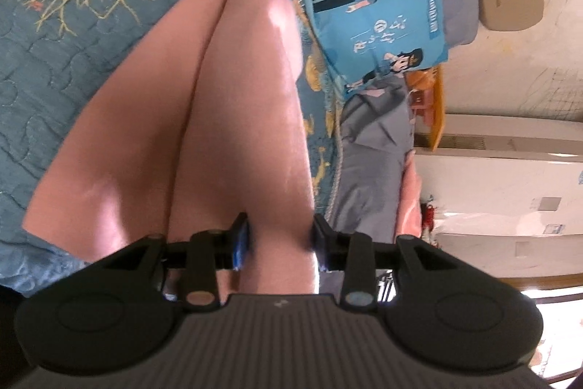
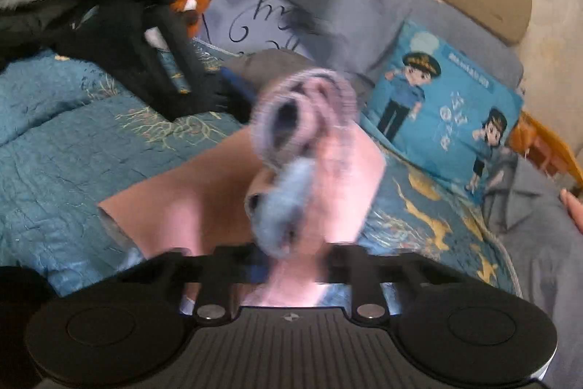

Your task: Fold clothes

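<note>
Status: fold was in progress, not complete. Left gripper (image 1: 280,239) was clamped on pink garment (image 1: 226,119), which lay lengthwise on teal quilt (image 1: 54,68). Right gripper (image 2: 291,265) was clamped on garment's cuff end (image 2: 302,119), lifted; final fold & flattening looked outstanding

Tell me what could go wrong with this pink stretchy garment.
The left tongs pinch only one of two lobes of the pink stretchy garment, so the other may trail crooked. In the right wrist view its bunched end blocks the view ahead of the right tongs; a snag might go unnoticed.
</note>
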`<action>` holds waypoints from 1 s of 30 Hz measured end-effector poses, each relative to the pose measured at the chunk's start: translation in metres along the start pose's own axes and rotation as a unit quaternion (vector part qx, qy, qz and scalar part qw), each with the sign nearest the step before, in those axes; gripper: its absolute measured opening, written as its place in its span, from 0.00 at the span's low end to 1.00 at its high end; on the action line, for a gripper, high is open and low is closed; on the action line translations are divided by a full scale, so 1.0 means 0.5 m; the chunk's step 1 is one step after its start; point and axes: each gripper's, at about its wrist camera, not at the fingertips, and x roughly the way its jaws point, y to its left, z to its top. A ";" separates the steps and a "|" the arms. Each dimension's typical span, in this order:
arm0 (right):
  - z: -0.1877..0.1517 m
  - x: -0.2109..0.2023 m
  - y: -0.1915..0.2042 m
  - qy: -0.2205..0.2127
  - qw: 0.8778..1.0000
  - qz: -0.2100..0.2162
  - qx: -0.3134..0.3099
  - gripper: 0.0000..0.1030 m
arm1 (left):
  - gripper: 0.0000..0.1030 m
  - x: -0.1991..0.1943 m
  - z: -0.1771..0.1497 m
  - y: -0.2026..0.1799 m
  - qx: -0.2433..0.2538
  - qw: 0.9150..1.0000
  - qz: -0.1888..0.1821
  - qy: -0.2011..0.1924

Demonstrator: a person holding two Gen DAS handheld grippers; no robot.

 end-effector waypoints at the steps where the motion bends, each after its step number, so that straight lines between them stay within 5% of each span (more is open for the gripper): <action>1: 0.002 -0.008 -0.015 -0.001 1.000 0.002 -0.009 0.16 | 0.37 -0.001 0.003 0.003 -0.004 1.000 -0.008 -0.001; 4: -0.004 -0.036 -0.022 -0.010 0.995 0.000 -0.095 0.15 | 0.37 -0.012 0.012 0.007 0.003 1.000 -0.018 -0.012; 8: -0.034 -0.026 0.031 -0.003 0.965 0.046 -0.260 0.15 | 0.36 -0.035 0.019 0.030 0.033 0.999 0.029 -0.030; 12: -0.039 0.000 0.091 0.006 0.942 0.110 -0.318 0.19 | 0.36 -0.081 0.027 0.079 0.030 0.996 0.066 -0.052; 14: -0.037 0.016 0.115 0.027 0.934 0.134 -0.330 0.30 | 0.36 -0.103 0.026 0.089 0.031 0.995 0.070 -0.061; 18: -0.032 0.021 0.118 0.038 0.936 0.150 -0.316 0.44 | 0.36 -0.130 0.020 0.075 0.052 0.996 0.051 -0.058; 23: -0.023 -0.008 0.066 0.039 0.949 0.188 -0.250 0.43 | 0.44 -0.062 -0.006 0.013 0.074 0.997 0.008 -0.012; 30: -0.025 -0.048 -0.135 0.066 0.974 0.208 -0.063 0.51 | 0.63 -0.001 -0.025 -0.019 0.146 0.985 0.096 -0.014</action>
